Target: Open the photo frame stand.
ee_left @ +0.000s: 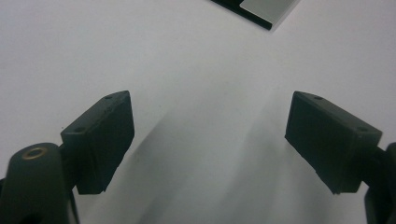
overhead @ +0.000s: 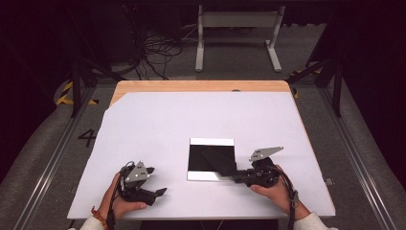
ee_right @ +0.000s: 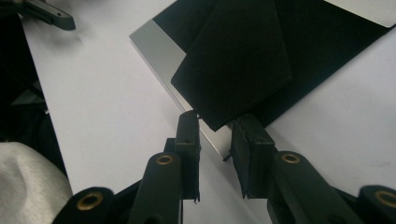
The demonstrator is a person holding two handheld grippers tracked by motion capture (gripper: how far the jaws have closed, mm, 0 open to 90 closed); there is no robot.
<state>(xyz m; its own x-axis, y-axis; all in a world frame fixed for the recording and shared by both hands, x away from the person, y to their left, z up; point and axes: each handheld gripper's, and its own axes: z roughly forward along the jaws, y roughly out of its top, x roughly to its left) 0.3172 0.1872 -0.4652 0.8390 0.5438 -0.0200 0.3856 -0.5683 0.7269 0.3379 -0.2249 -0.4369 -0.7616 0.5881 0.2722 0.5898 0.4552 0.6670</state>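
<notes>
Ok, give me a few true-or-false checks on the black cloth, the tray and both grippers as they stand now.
1. The black cloth lies on the black tray. True.
2. The left gripper holds the cloth. False: its jaws stand wide open over the bare white table sheet.
3. The right gripper is at the cloth's near corner. True: that corner sits between its narrowly parted jaws.
4. The tray sits at the table's far left corner. False: it lies near the middle, towards the person's edge.
5. The cloth is white. False: it is black.
</notes>
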